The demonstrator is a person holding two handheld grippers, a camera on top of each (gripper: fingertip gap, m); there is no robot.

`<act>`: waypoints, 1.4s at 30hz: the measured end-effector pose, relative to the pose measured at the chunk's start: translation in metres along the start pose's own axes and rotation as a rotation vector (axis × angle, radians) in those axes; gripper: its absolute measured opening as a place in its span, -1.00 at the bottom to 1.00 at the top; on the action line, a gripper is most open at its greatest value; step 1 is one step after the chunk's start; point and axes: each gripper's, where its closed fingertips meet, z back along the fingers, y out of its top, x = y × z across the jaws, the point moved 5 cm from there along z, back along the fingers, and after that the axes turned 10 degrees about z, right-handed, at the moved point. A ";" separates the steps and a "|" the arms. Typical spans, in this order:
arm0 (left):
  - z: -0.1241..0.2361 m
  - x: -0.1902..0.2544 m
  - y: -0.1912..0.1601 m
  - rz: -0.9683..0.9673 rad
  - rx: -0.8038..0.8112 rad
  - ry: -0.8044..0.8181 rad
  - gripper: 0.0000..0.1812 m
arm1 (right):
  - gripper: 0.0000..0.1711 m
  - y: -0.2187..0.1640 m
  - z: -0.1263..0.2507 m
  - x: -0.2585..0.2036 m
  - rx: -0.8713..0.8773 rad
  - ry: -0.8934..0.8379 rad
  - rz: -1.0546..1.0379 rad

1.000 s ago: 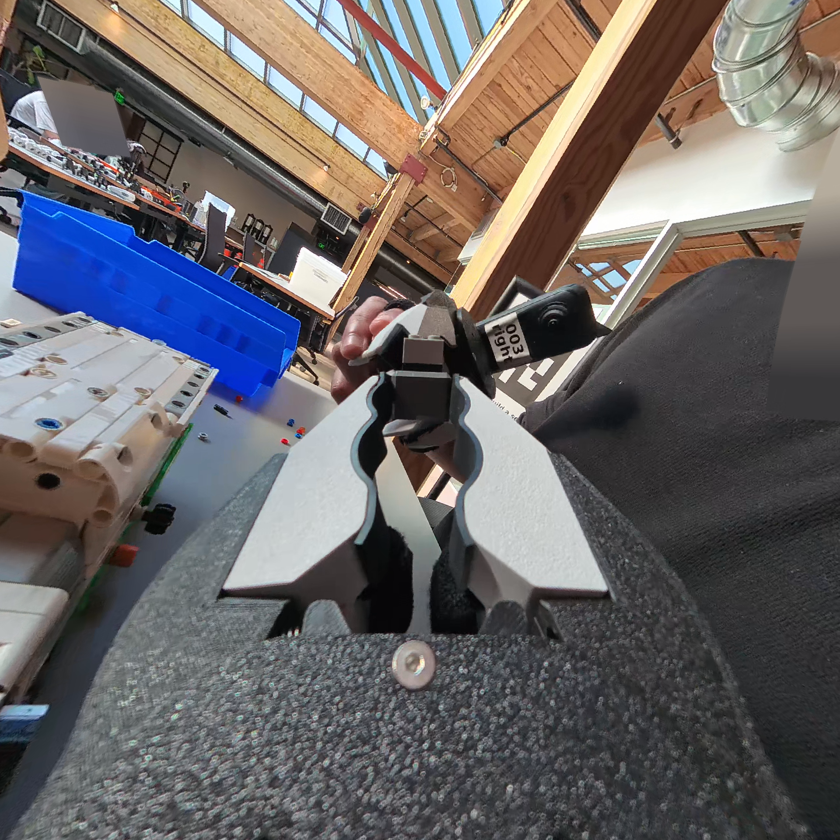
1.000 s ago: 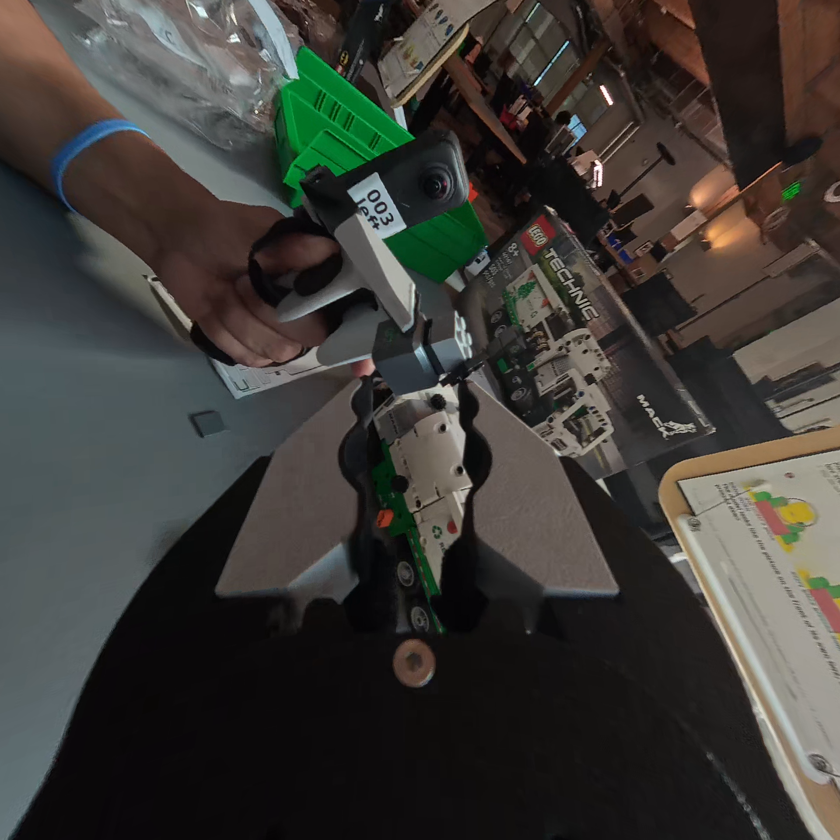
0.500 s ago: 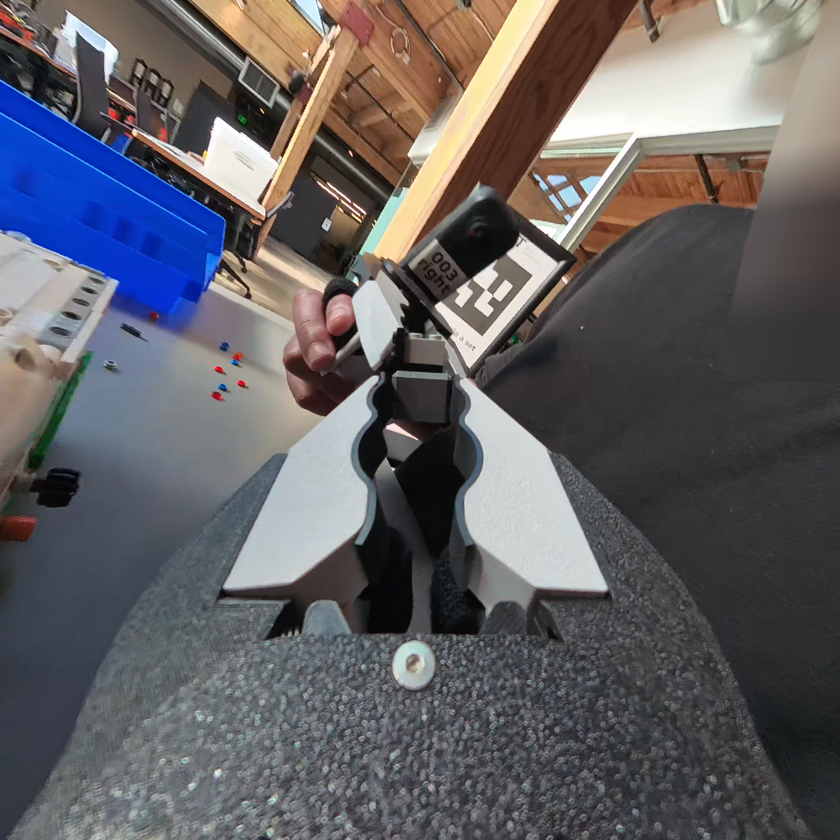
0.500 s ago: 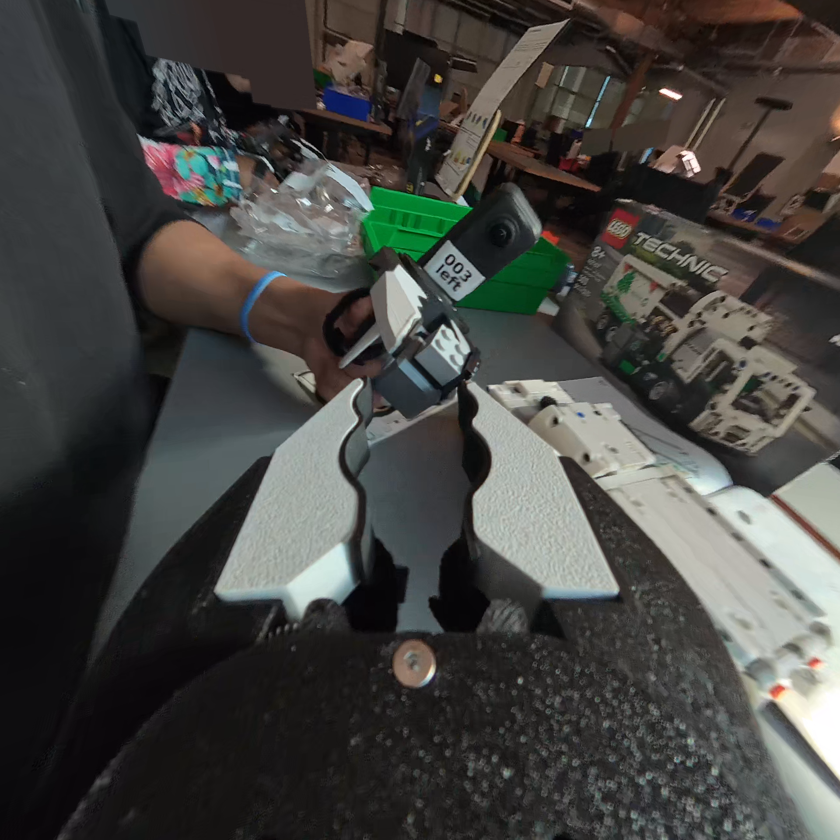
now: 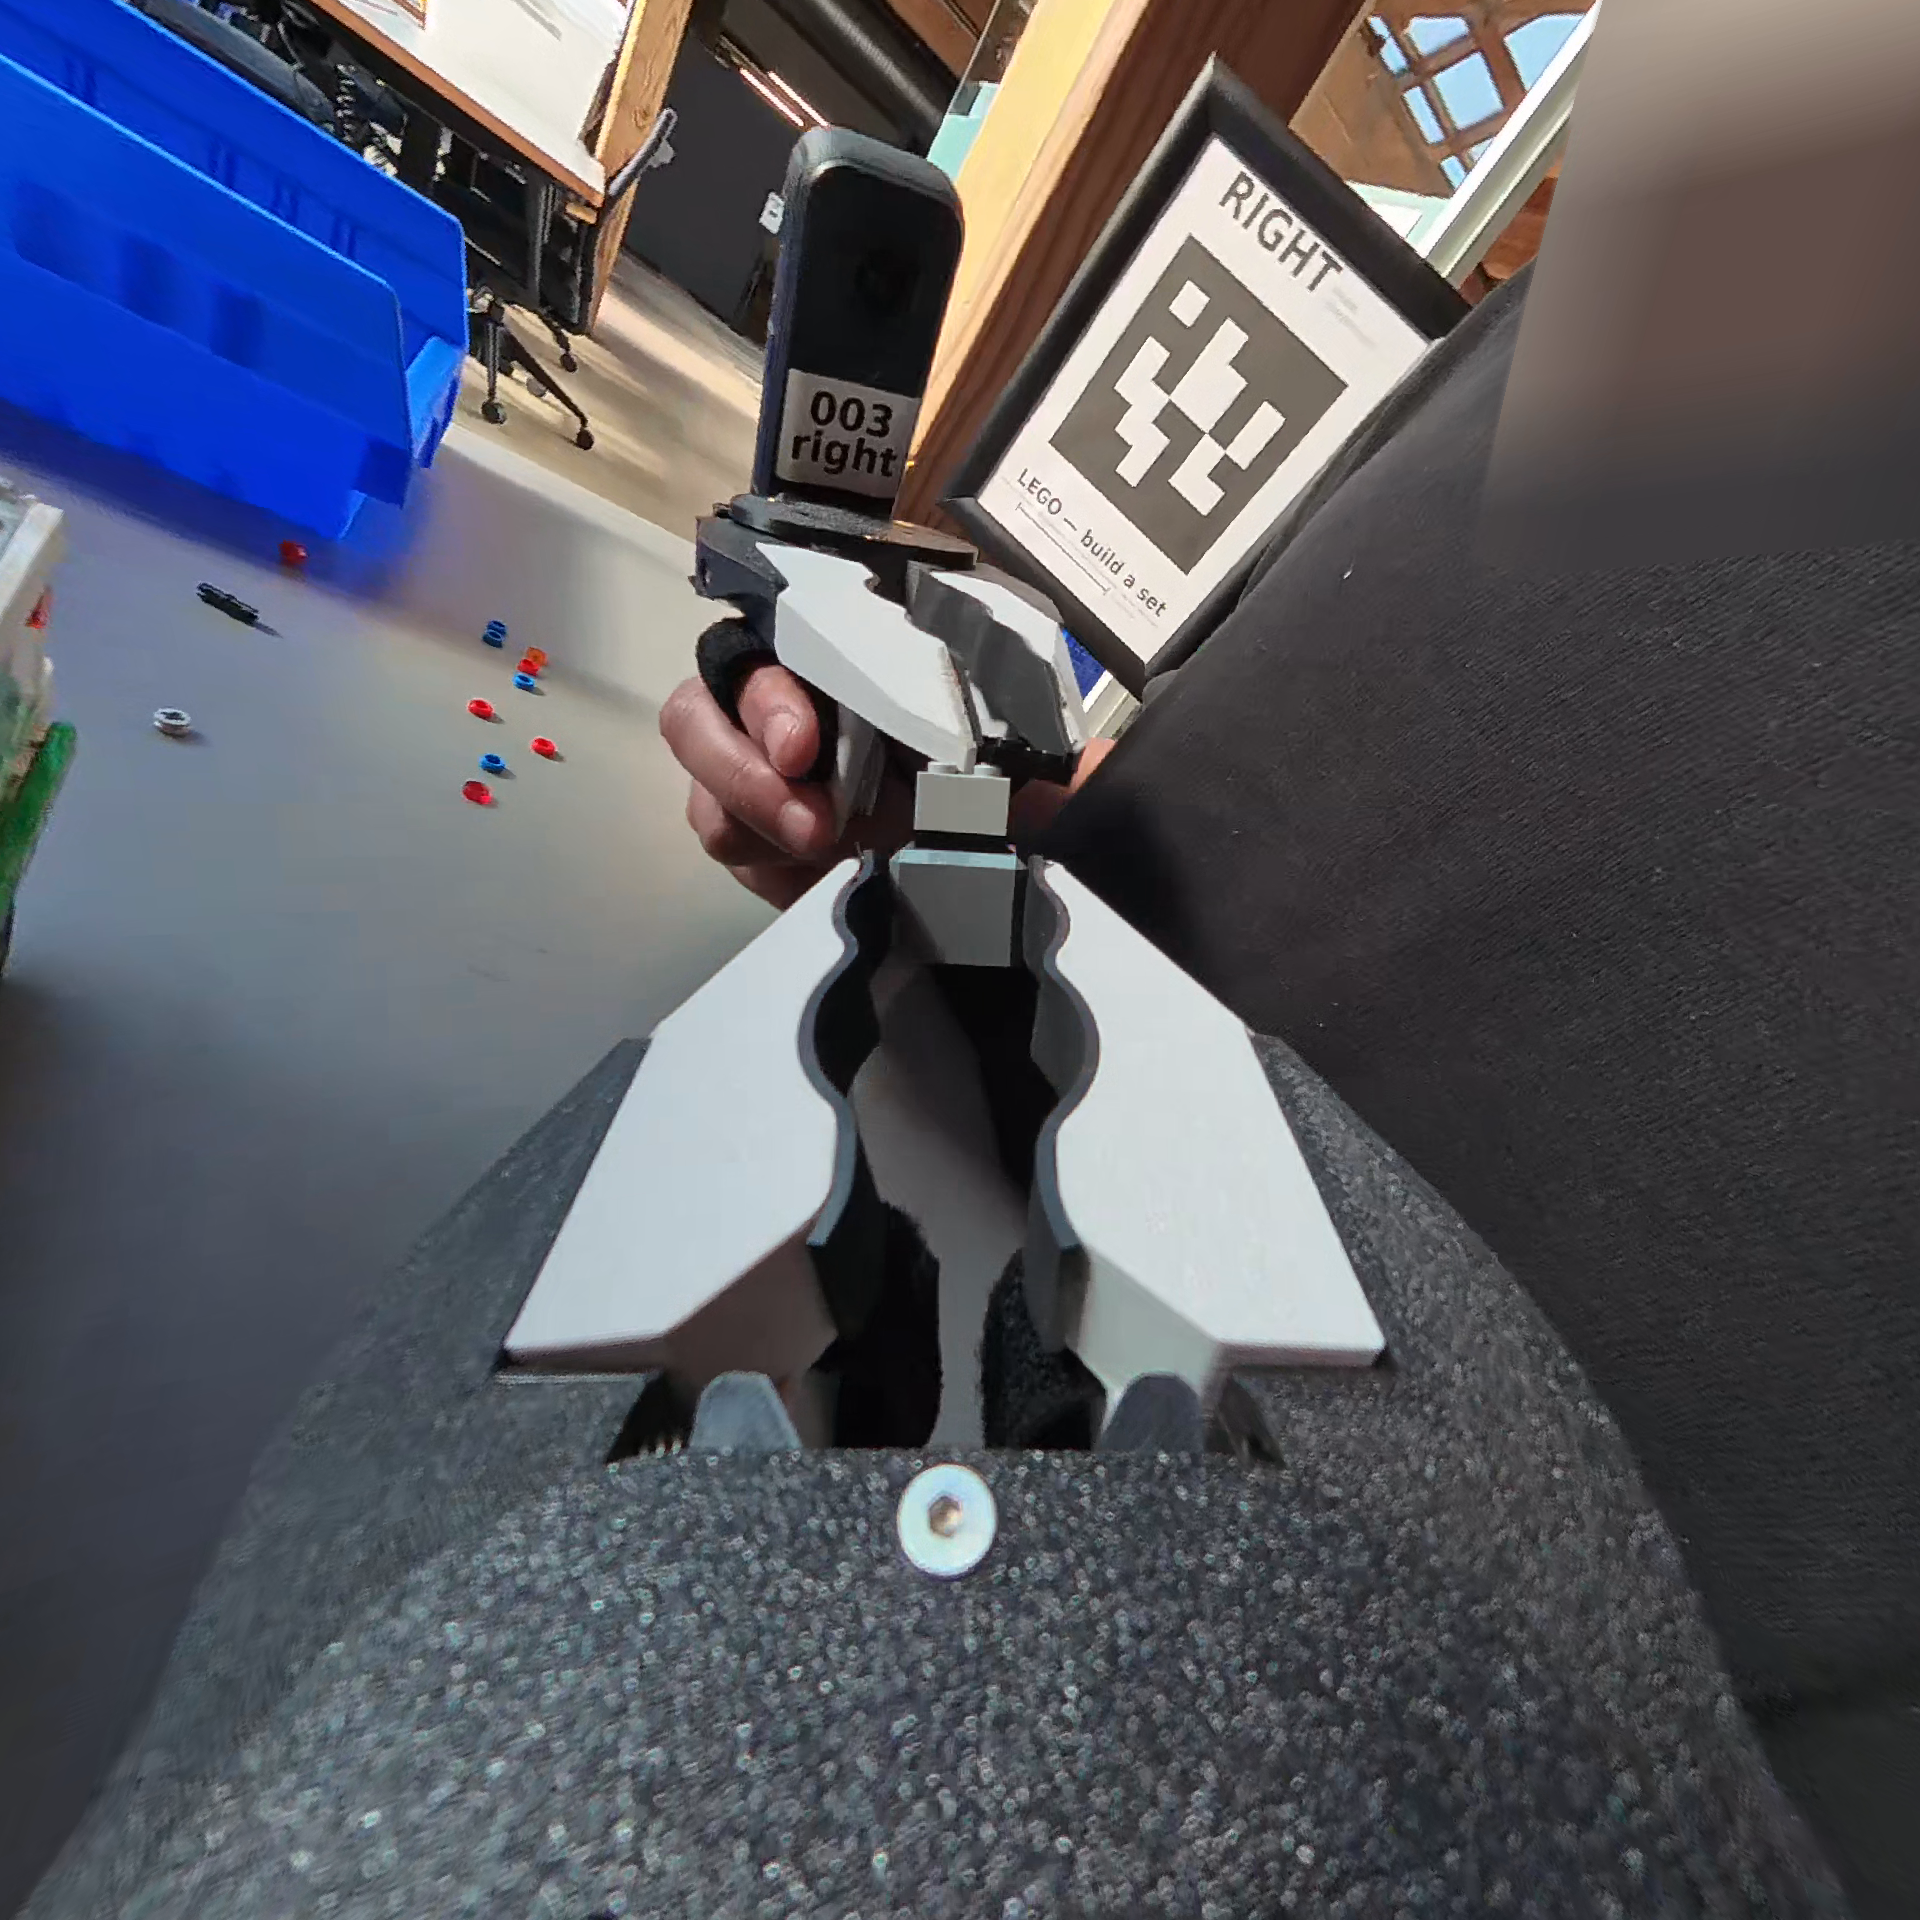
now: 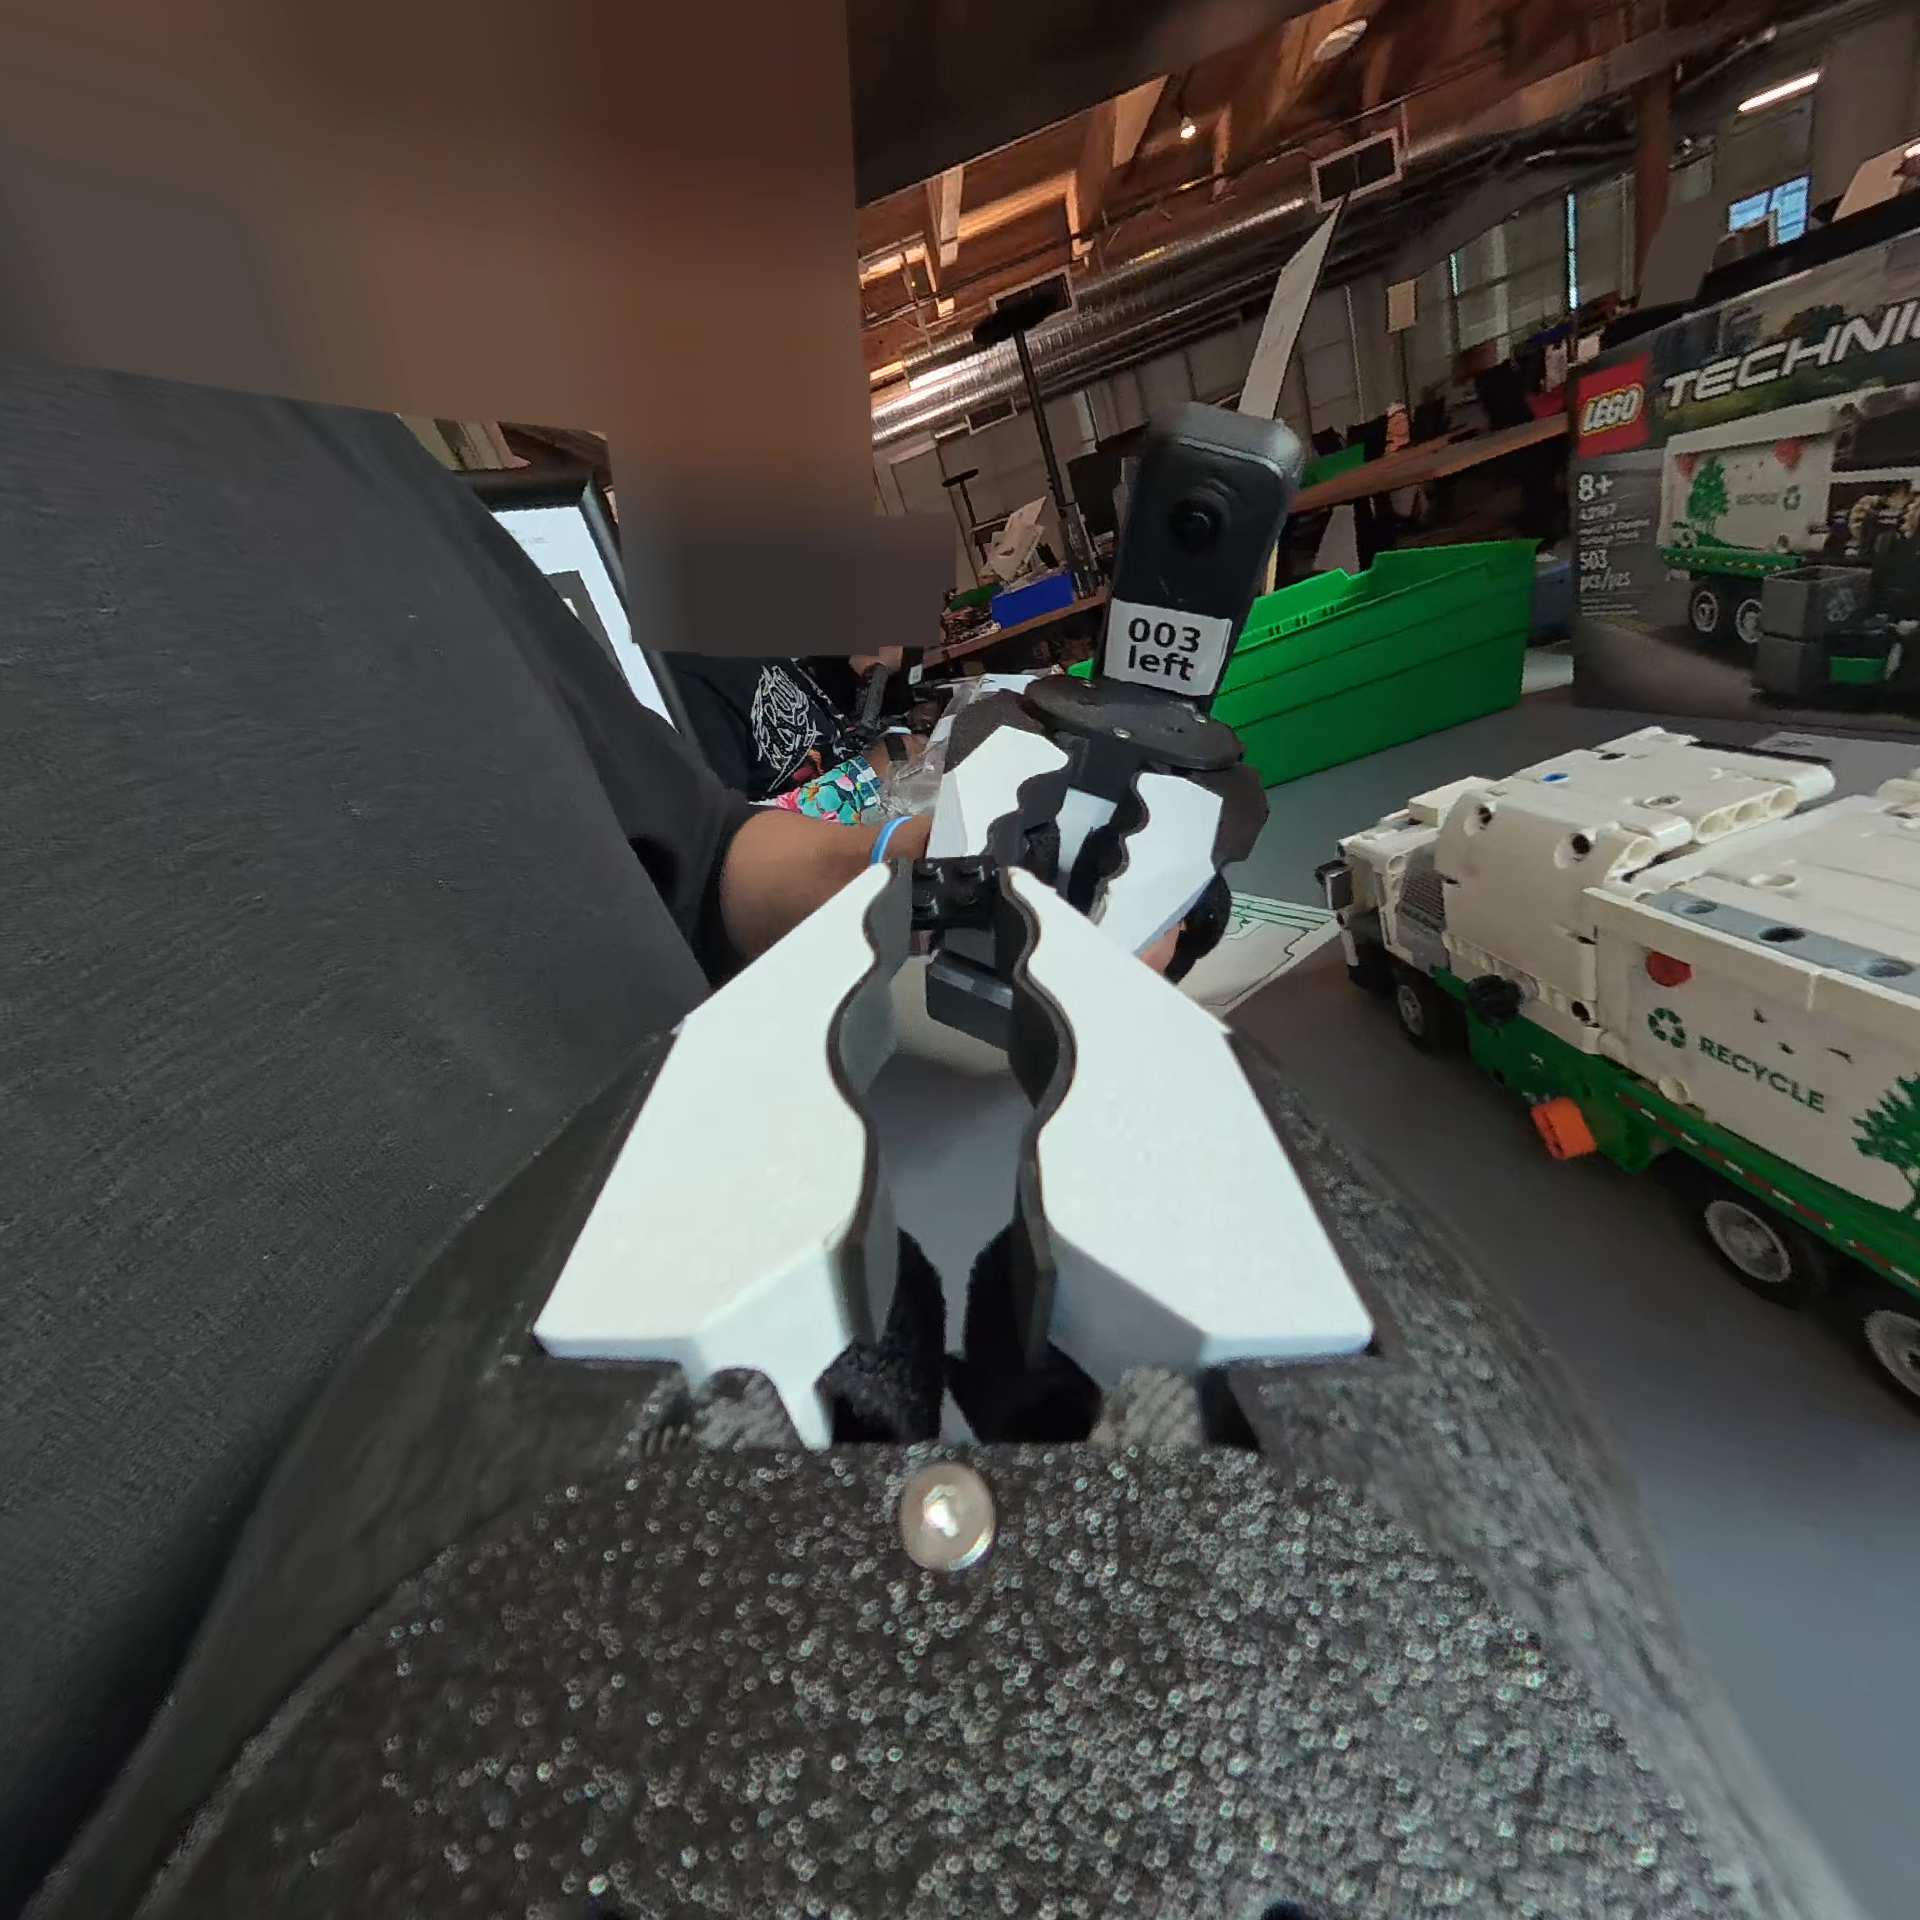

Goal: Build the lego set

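My left gripper [image 5: 956, 883] is shut on a grey block [image 5: 956, 914] and holds it above the table, close to the person's black shirt. A small light grey brick [image 5: 961, 805] sits on top of the block. My right gripper [image 6: 951, 899] is shut on a small black plate [image 6: 951, 902], which sits at the top of that same stack. The dark grey block [image 6: 971, 992] shows just below the plate. The two grippers meet tip to tip: the right gripper [image 5: 977, 717] faces the left view, and the left gripper [image 6: 1081, 831] faces the right view.
A white and green truck model [image 6: 1662, 987] stands on the grey table to the right. Behind it are a green bin [image 6: 1382, 644] and the set's box [image 6: 1745, 520]. A blue bin [image 5: 208, 312], loose small red and blue pieces [image 5: 499, 717] and a framed marker sign [image 5: 1195, 395] are nearby. My two grippers' fingertips are within a few centimetres of each other.
Both grippers have swung from pointing up at the ceiling to about level above the table. They stay joined at the small stack and have kept their grip.
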 end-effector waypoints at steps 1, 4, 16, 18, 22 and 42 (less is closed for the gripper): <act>0.000 -0.002 0.001 0.011 0.003 0.017 -0.74 | -0.83 0.000 0.002 0.002 -0.012 -0.016 0.001; -0.002 -0.006 0.005 0.030 0.036 0.066 -0.74 | -0.83 0.002 0.010 0.008 -0.025 -0.068 0.016; -0.007 0.002 0.009 -0.257 0.132 0.289 -0.74 | -0.83 0.014 0.008 0.013 -0.136 -0.095 0.017; -0.005 0.004 0.008 -0.265 0.142 0.271 -0.74 | -0.83 0.016 0.004 0.011 -0.158 -0.077 0.033; -0.003 0.009 0.007 -0.295 0.154 0.256 -0.74 | -0.83 0.021 -0.001 0.010 -0.235 -0.022 0.037; 0.016 0.043 0.016 -0.487 0.326 0.206 -0.73 | -0.80 0.062 -0.043 0.003 -0.560 0.232 -0.056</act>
